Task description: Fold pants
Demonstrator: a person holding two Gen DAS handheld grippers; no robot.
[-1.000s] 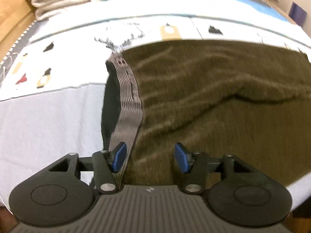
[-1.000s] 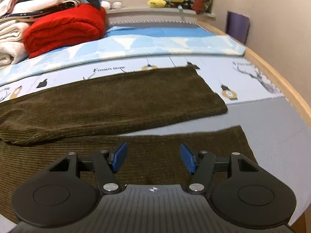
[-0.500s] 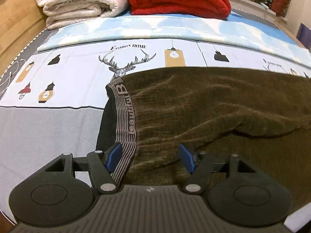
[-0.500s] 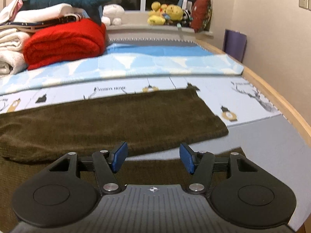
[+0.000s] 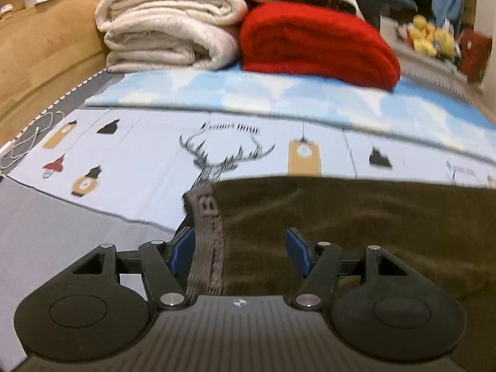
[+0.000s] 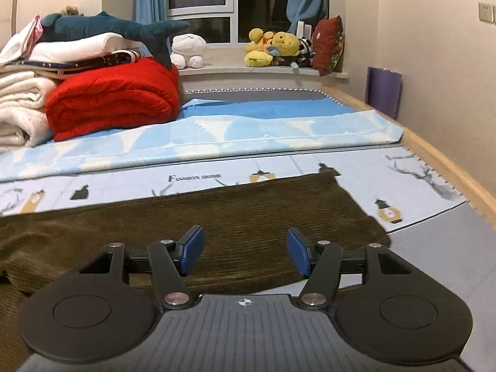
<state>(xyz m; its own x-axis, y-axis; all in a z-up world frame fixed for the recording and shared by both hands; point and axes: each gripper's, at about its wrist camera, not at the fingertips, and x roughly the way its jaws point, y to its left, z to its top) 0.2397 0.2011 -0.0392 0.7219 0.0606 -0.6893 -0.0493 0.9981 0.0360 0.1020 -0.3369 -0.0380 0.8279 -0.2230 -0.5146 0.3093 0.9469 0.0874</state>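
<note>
Dark olive corduroy pants (image 5: 356,223) lie spread flat on the bed. Their grey striped waistband (image 5: 206,235) runs toward the left wrist camera, just inside the left pad. My left gripper (image 5: 238,251) is open low over the waist end, with waistband and fabric between its blue pads. In the right wrist view a pant leg (image 6: 248,217) stretches across the bed, its hem at the right. My right gripper (image 6: 245,254) is open and empty, low over the near edge of that leg.
A patterned sheet (image 5: 130,161) and a blue blanket (image 6: 263,130) cover the bed. Folded white bedding (image 5: 167,31) and a red blanket (image 5: 316,43) are stacked at the back. Plush toys (image 6: 272,46) sit on the windowsill. A wall (image 6: 434,62) bounds the right side.
Both grippers have tilted up and dropped lower toward the bed, so more of the room shows. Both stay open. The pants have not moved.
</note>
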